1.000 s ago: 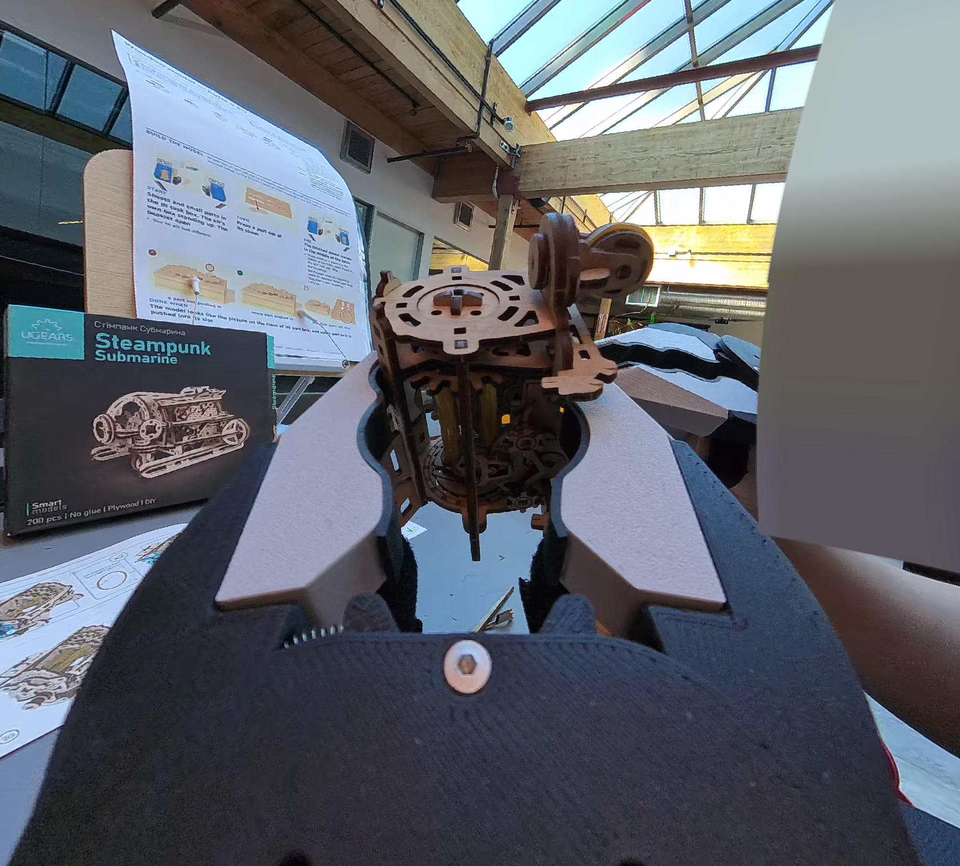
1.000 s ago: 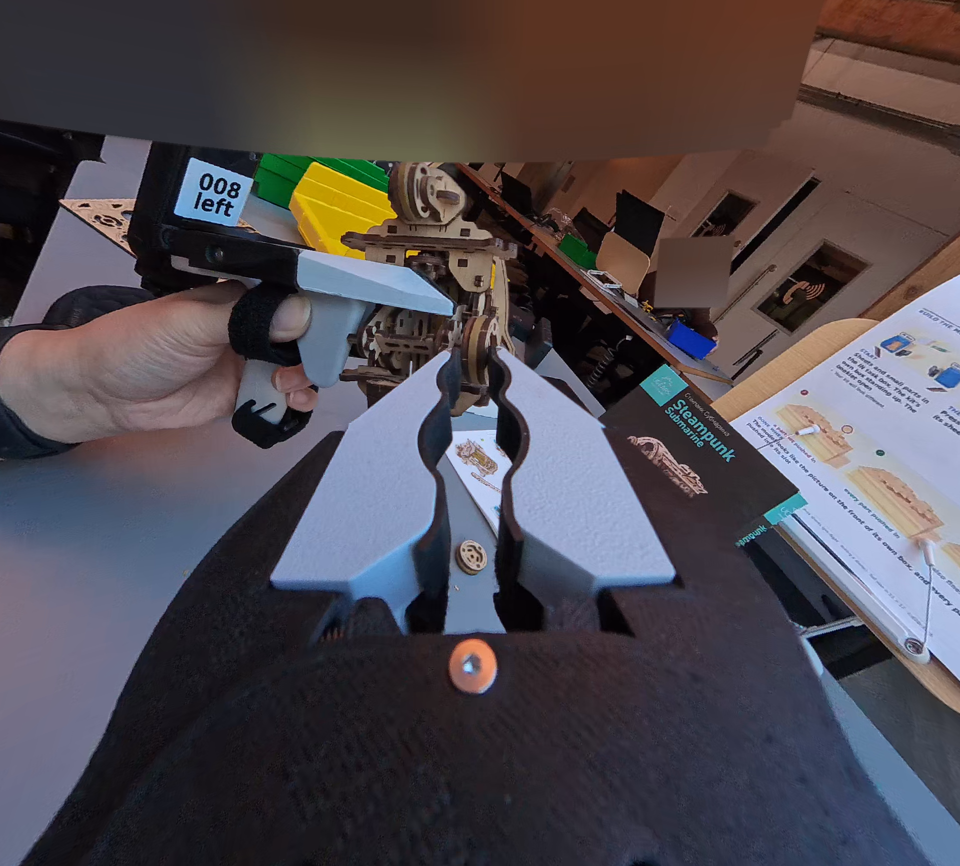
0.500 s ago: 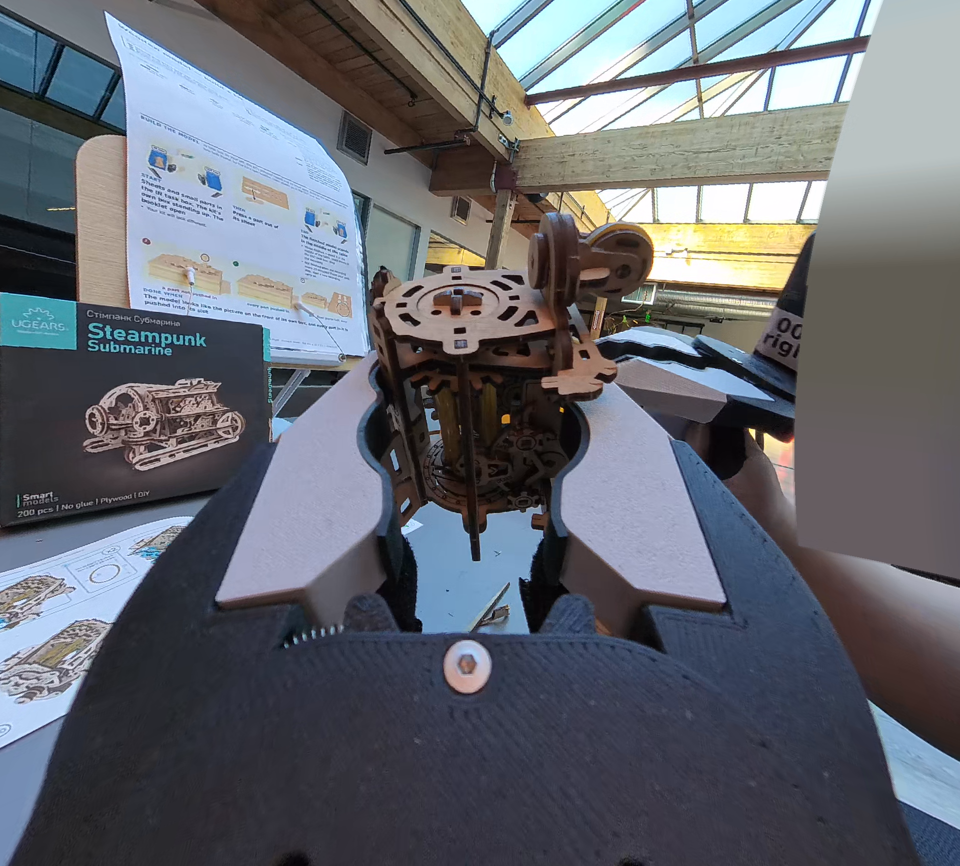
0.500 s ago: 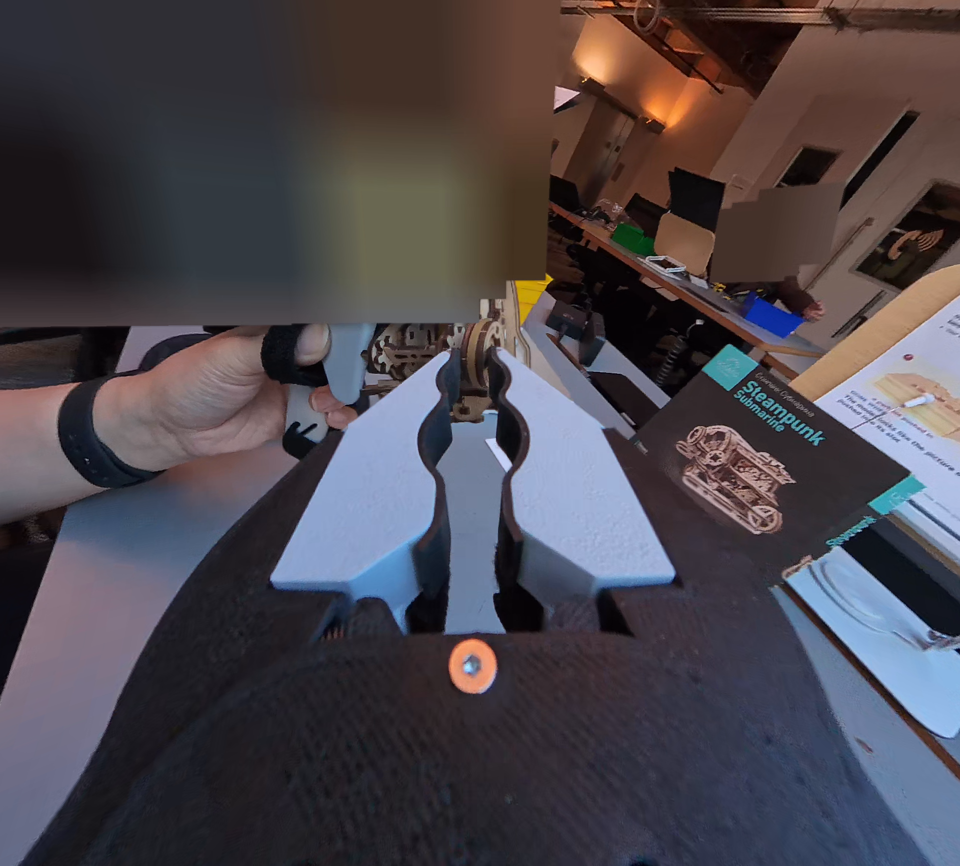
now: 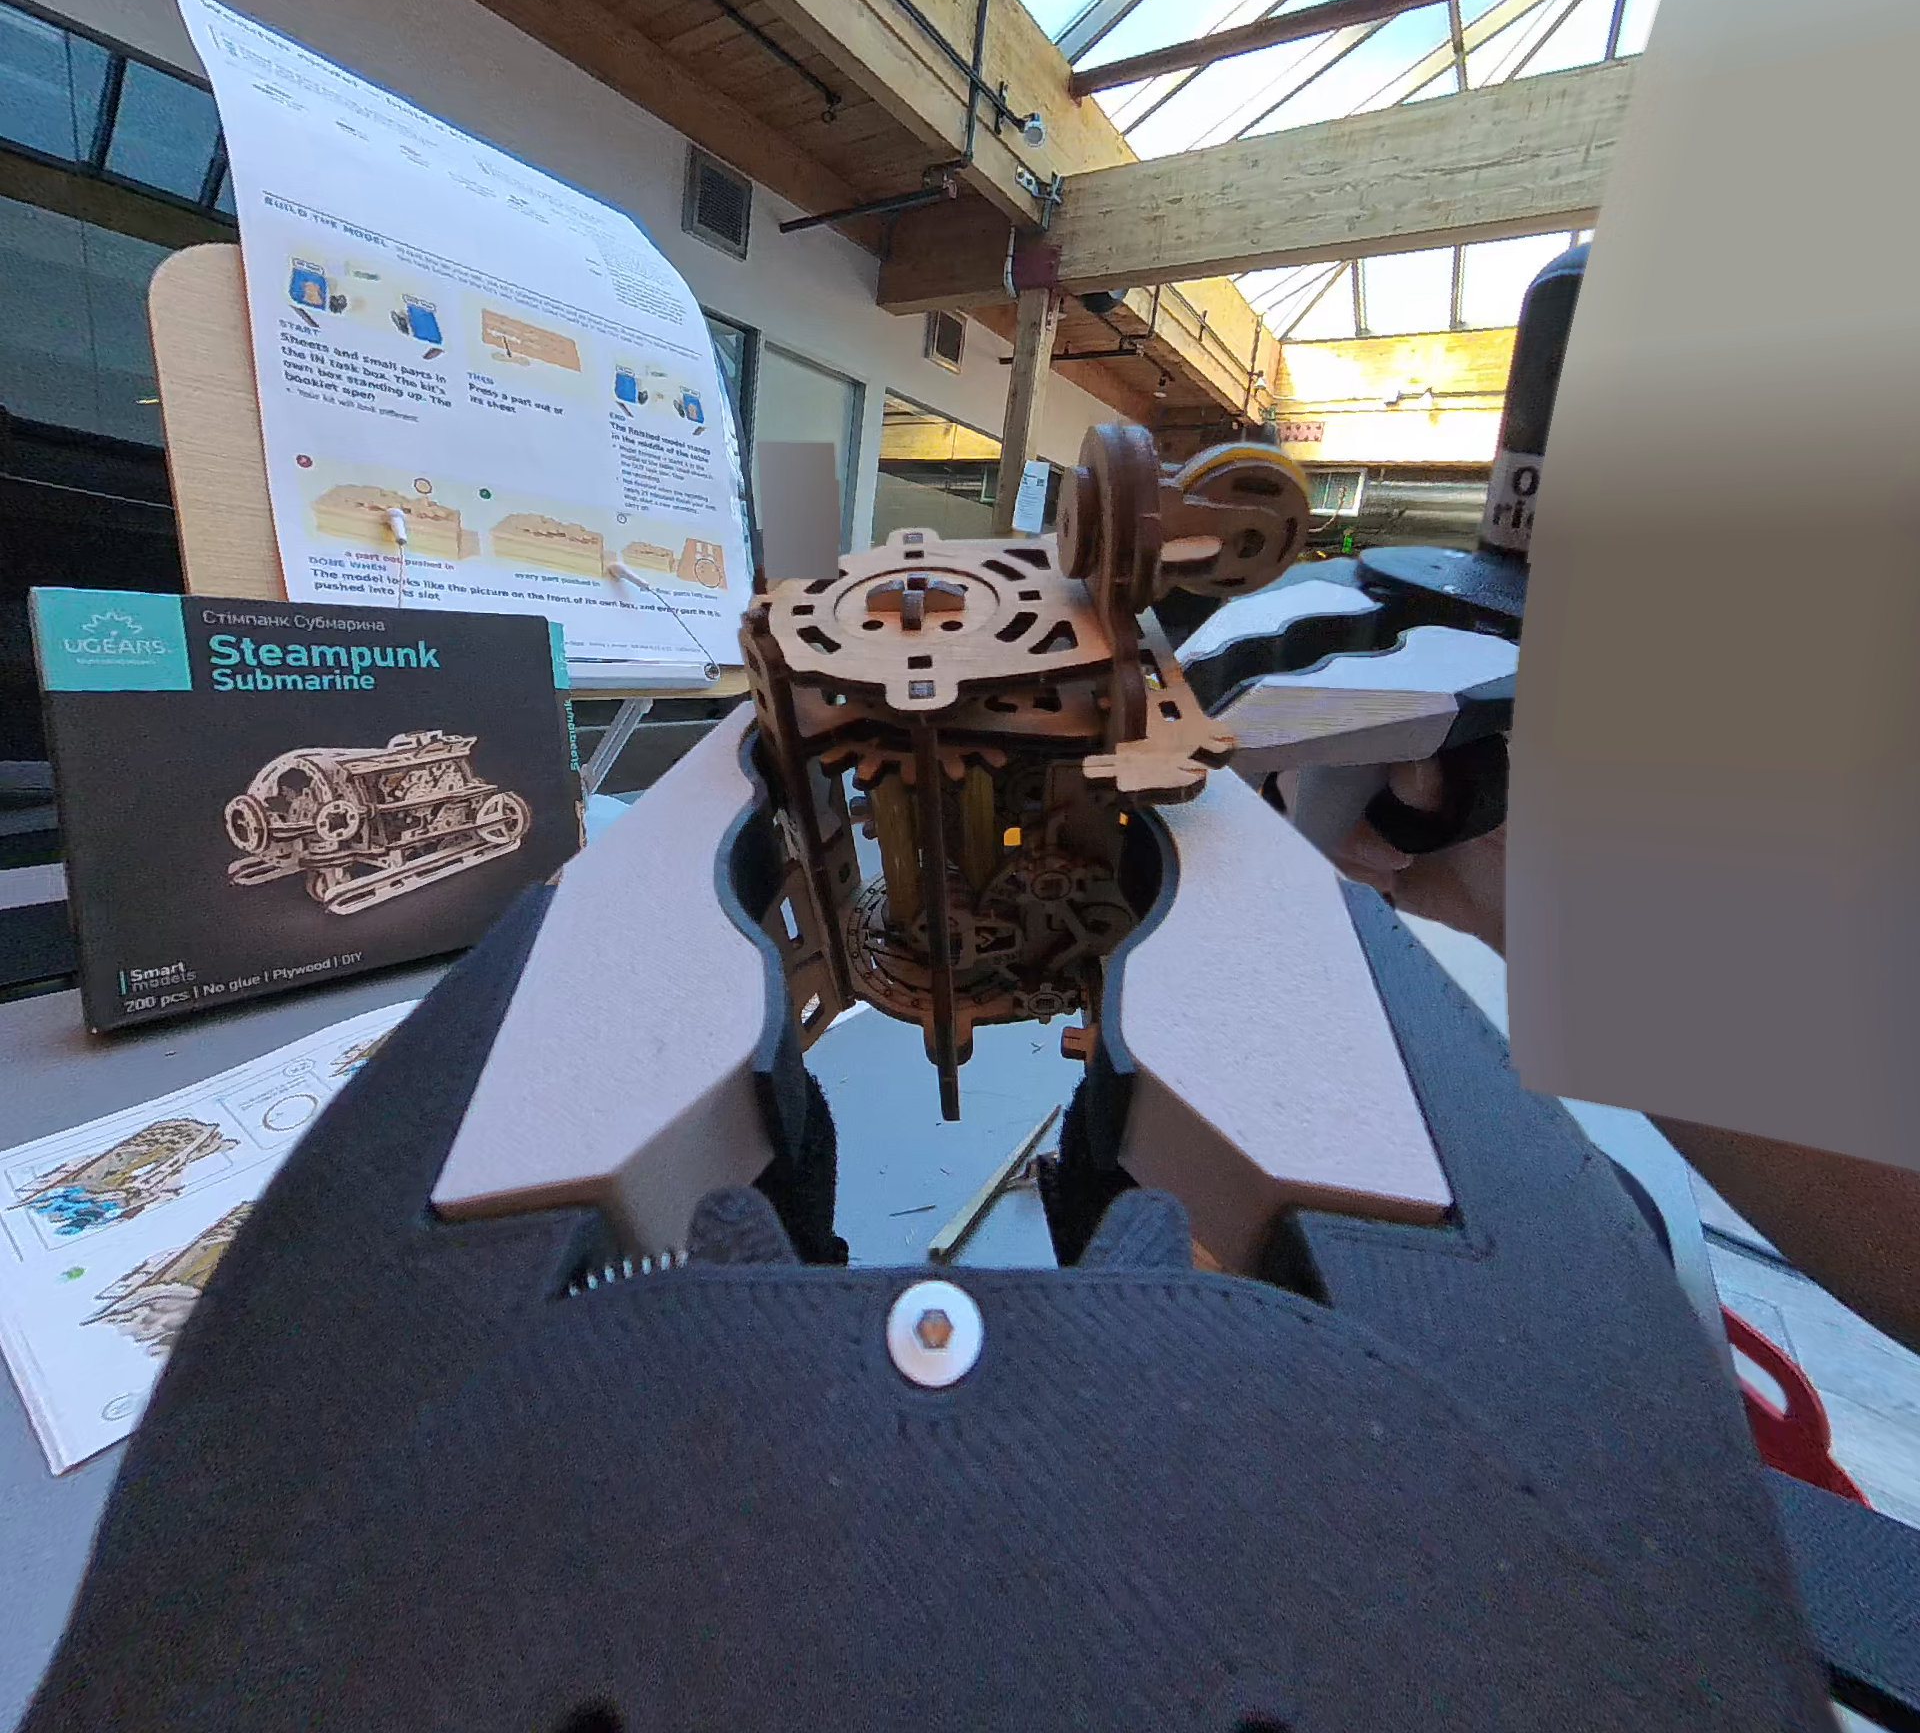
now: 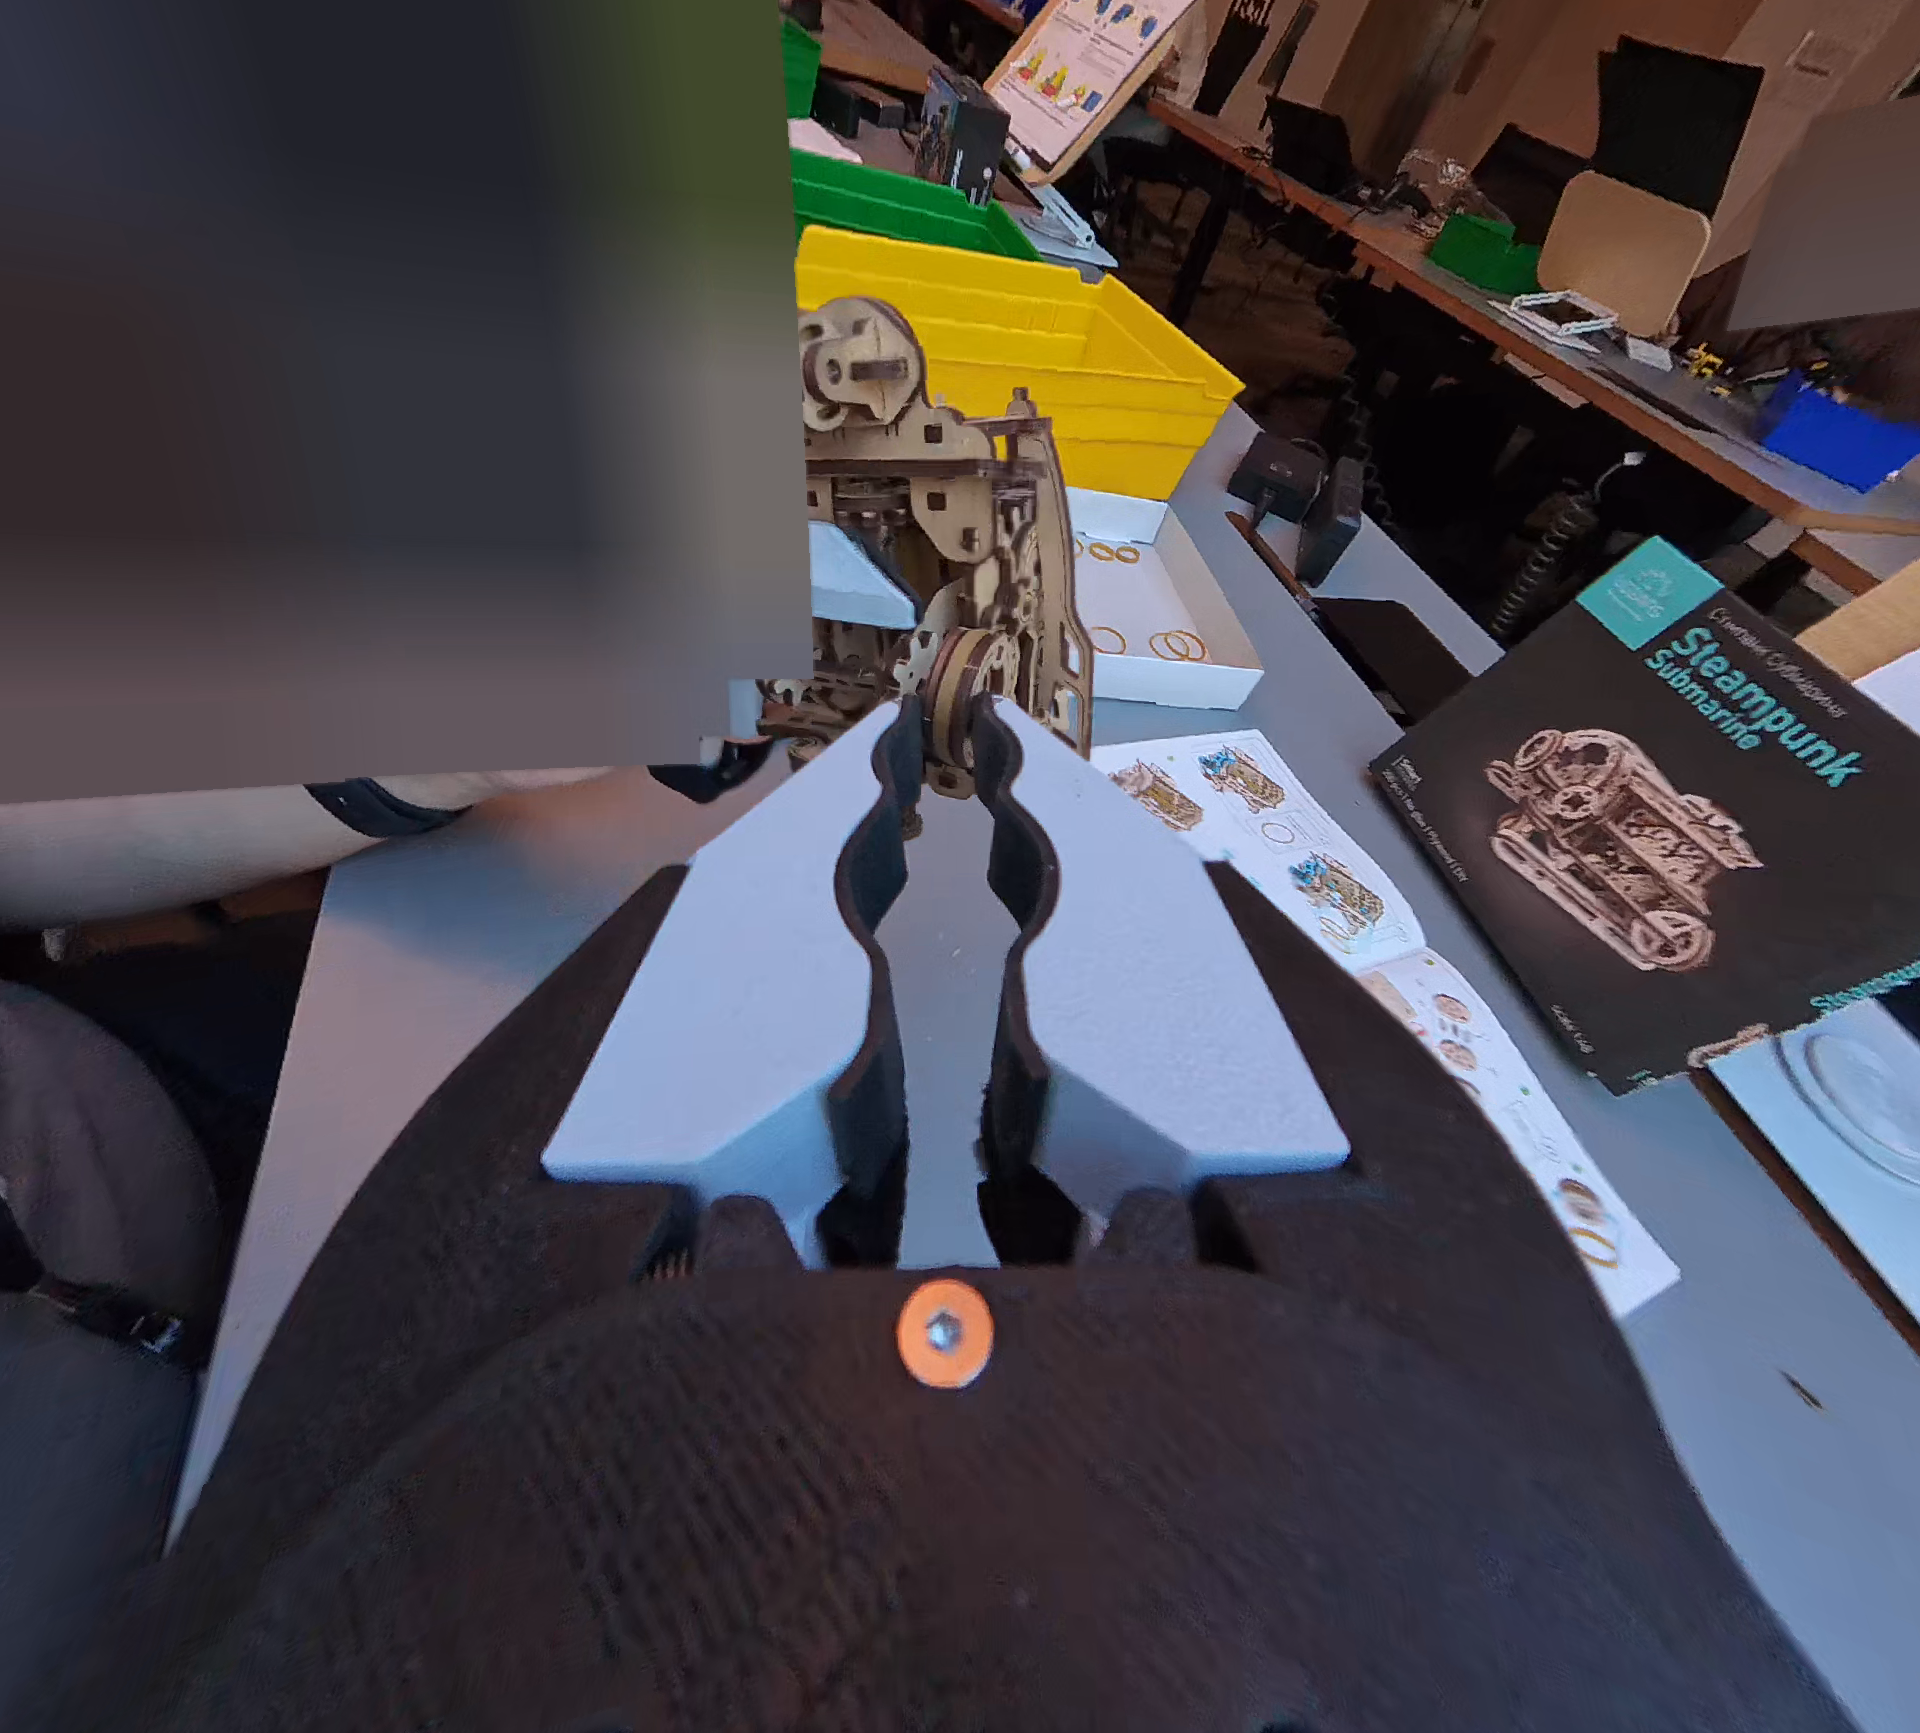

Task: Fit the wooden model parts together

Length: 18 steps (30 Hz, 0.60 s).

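Note:
The brown wooden model is a part-built gear-filled body with a double wheel on top. My left gripper is shut on its sides and holds it above the grey table. In the right wrist view the model stands upright ahead. My right gripper is shut on a small wooden wheel low on the model's side. It also shows in the left wrist view, its tips against the model's right side. One left finger shows beside the model.
A black kit box stands before an instruction sheet on a wooden stand. A booklet lies on the table. Yellow bin, green bin and white tray with rubber rings sit behind. A loose stick lies below.
The right gripper has swung around the model while staying on the wheel; its view now tilts down onto the table. In the left view it has come further into sight. The left grip is unchanged.

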Each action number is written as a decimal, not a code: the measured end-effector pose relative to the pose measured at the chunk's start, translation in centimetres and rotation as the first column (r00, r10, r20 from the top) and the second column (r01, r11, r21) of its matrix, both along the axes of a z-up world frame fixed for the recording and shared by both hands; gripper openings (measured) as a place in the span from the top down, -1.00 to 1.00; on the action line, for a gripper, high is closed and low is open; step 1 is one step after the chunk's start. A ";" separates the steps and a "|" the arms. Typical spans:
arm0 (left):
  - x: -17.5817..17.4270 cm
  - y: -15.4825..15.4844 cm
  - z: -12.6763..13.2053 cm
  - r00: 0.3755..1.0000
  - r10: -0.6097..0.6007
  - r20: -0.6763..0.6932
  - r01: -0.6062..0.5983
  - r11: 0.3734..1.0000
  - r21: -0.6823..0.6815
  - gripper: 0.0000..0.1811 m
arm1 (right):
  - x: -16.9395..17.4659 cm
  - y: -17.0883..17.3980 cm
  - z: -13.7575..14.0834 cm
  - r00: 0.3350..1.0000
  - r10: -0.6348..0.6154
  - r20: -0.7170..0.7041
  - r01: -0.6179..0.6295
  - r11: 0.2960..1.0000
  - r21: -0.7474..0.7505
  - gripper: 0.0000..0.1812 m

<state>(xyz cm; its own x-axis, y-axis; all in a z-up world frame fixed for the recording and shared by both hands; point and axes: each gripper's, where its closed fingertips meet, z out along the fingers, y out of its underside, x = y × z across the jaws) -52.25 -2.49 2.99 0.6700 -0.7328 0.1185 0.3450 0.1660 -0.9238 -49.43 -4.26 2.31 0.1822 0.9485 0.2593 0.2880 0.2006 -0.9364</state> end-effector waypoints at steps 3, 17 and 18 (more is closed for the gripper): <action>0.2 0.1 -0.2 1.000 -0.001 -0.013 0.001 1.000 -0.008 0.30 | 0.1 0.0 -0.2 0.998 -0.023 0.063 0.015 0.993 0.121 0.91; 0.6 -0.3 -0.2 0.998 -0.060 0.014 0.060 0.998 -0.015 0.31 | 0.4 -0.6 -0.2 0.997 0.052 0.062 -0.058 0.992 0.110 0.91; 0.6 -0.3 -0.2 0.998 -0.062 0.016 0.062 0.998 -0.018 0.31 | 0.4 -0.6 -0.3 0.997 0.052 0.064 -0.059 0.993 0.099 0.91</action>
<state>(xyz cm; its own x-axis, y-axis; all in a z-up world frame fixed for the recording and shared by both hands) -51.65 -2.78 2.77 0.6211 -0.7707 0.1421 0.3685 0.1271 -0.9209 -49.02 -4.85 2.06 0.1107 0.9253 0.3627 0.3304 0.3100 -0.8915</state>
